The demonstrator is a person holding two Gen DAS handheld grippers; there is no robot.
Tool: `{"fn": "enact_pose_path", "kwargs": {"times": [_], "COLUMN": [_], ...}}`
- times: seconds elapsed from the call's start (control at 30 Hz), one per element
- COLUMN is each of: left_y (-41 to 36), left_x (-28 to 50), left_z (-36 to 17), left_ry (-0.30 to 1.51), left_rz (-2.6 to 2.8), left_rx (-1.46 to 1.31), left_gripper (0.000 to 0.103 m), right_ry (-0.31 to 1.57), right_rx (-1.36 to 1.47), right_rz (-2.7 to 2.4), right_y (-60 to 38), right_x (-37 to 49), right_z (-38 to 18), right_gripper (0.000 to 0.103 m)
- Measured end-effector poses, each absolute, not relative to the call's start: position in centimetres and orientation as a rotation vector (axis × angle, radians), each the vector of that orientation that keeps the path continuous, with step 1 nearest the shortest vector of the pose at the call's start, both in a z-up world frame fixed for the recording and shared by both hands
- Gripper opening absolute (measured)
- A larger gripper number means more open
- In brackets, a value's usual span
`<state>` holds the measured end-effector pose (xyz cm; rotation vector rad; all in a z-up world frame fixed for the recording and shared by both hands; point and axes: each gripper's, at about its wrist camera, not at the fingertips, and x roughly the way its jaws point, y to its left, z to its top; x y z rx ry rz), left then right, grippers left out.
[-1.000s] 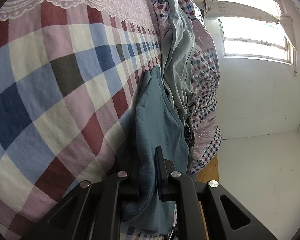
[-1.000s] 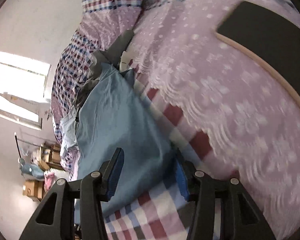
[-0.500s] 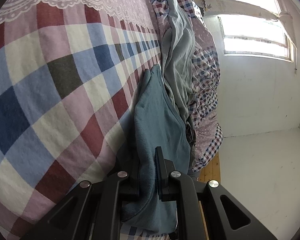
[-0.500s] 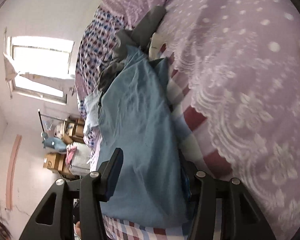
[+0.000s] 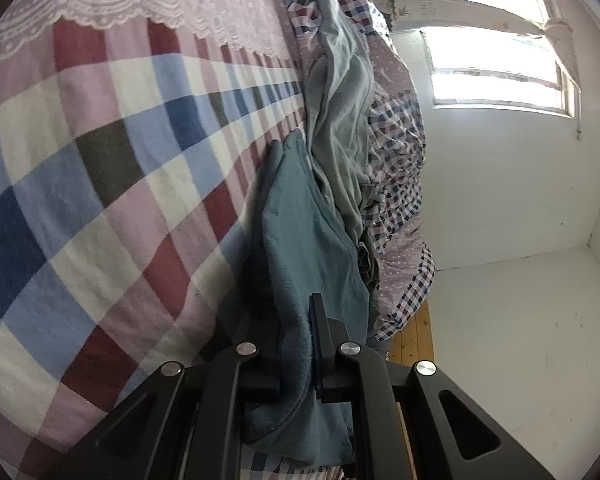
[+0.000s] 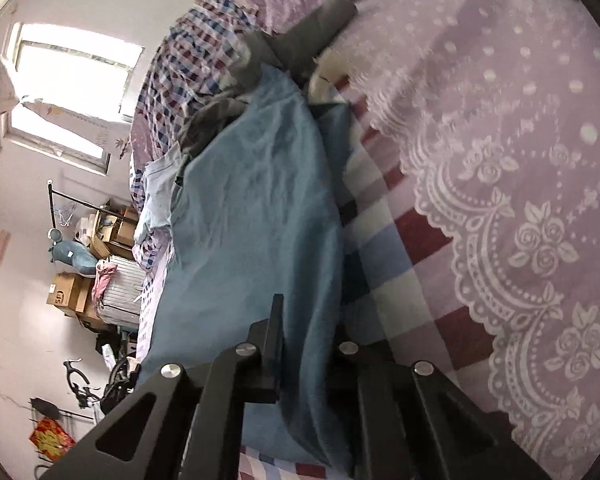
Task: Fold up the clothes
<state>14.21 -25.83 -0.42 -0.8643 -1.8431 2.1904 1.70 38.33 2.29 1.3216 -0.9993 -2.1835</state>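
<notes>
Left gripper (image 5: 298,354) – jaws pinched tight on a bunched edge of the blue garment (image 5: 300,240), same hold as one second ago and half a second ago; the left view has hardly changed apart from a slight tilt. The garment lies on the checked bedsheet (image 5: 100,184), running away from the fingers alongside a pale grey-green cloth (image 5: 340,120) heaped next to it.

Right gripper (image 6: 304,344) – changed. A second ago its jaws stood wide apart over the cloth; now they have closed in on a fold of the blue garment (image 6: 252,208), fabric filling the gap between them. The far finger is partly hidden by cloth, so contact on that side is not clear. The right view has also swung: the lilac lace coverlet (image 6: 520,200) now fills the right side, and the window (image 6: 72,80) and cardboard boxes (image 6: 66,290) show at left.
</notes>
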Motion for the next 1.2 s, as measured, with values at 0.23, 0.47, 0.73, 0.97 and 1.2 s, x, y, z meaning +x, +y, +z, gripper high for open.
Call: {"fn": "enact_pose_path", "kwargs": {"times": [0.23,0.47,0.73,0.97,1.2], "left_y": [-26.2,-26.2,-27.4,-28.4,-29.4], "left_x": [14.8,16.5,21.5,27.5,32.9], "left_z": [0.3,2.0,4.8,9.3,16.4], "left_ry": [-1.834,-1.779,-1.751,-1.689,-1.618], "left_rz": [2.169,2.147,2.119,2.129,2.143], "left_rx": [-0.807,-0.760,-0.673,-0.584,-0.407], "left_gripper": [0.008,0.007,0.007,0.007,0.003], "right_ry": [-1.003,-1.010,-1.019,-1.036,-1.014], "right_rx": [1.219,1.163,1.058,0.920,0.745], "right_rz": [-2.227,-2.236,-2.246,-2.238,-2.237], "right_y": [38.3,38.2,37.7,37.9,38.4], "right_x": [3.9,6.6,12.2,18.2,23.4], "right_z": [4.8,6.7,10.0,14.7,21.5], "right_gripper": [0.007,0.007,0.007,0.007,0.007]}}
